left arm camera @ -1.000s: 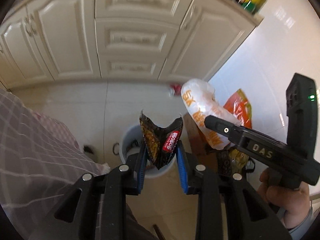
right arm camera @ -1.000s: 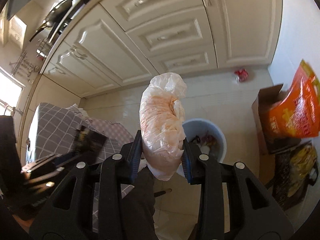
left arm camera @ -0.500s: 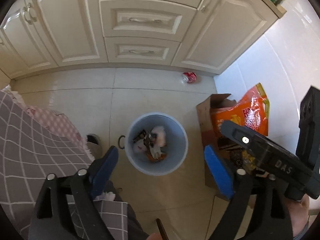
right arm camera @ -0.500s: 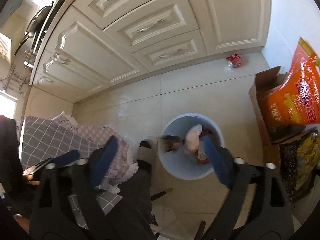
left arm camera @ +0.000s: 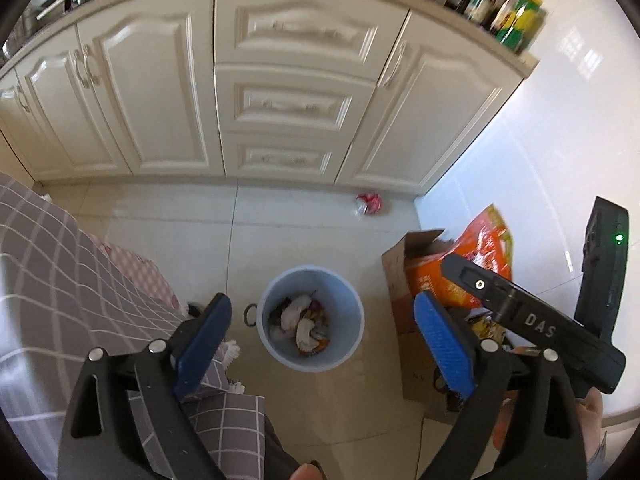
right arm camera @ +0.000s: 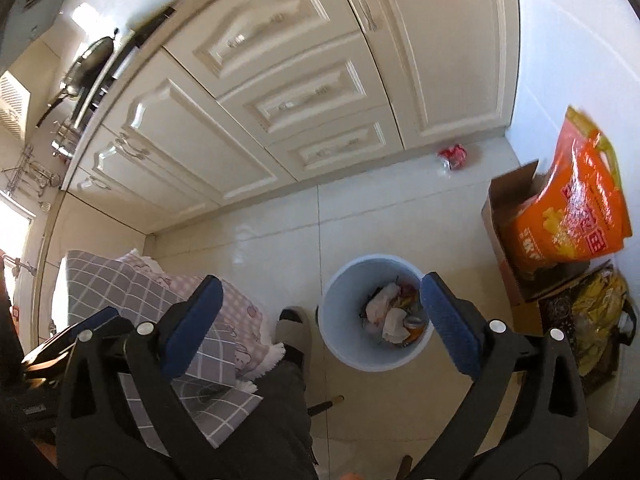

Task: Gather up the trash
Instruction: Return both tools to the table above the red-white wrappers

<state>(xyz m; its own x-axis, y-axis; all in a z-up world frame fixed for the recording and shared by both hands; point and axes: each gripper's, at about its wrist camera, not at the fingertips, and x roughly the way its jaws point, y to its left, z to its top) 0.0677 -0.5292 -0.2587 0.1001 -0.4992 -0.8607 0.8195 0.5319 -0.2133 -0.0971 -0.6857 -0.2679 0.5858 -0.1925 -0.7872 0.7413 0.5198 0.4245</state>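
Note:
A pale blue bin (left arm camera: 347, 304) stands on the tiled floor below both grippers, with white crumpled plastic and wrappers (left arm camera: 298, 320) lying inside it. My left gripper (left arm camera: 322, 300) hangs above the bin, its jaws opening, nothing between the blue pads (left arm camera: 444, 344). In the right wrist view the bin (right arm camera: 344, 344) sits under my right gripper (right arm camera: 320, 282), which stands wide open and empty. A small red crumpled wrapper (left arm camera: 369, 203) lies on the floor by the cabinet base. The right gripper's black housing (left arm camera: 532, 320) crosses the left wrist view at the right.
Cream cabinets (left arm camera: 288, 104) line the far side. A cardboard box (left arm camera: 396, 280) with an orange bag (left arm camera: 480, 256) stands right of the bin against the white wall. A checked cloth (left arm camera: 60, 280) covers the left. A person's slippered foot (right arm camera: 294, 328) is beside the bin.
Both grippers opened and let go: the dark snack wrapper and the white-orange plastic bag dropped into the bin. Both grippers then rose, so the bin looks smaller.

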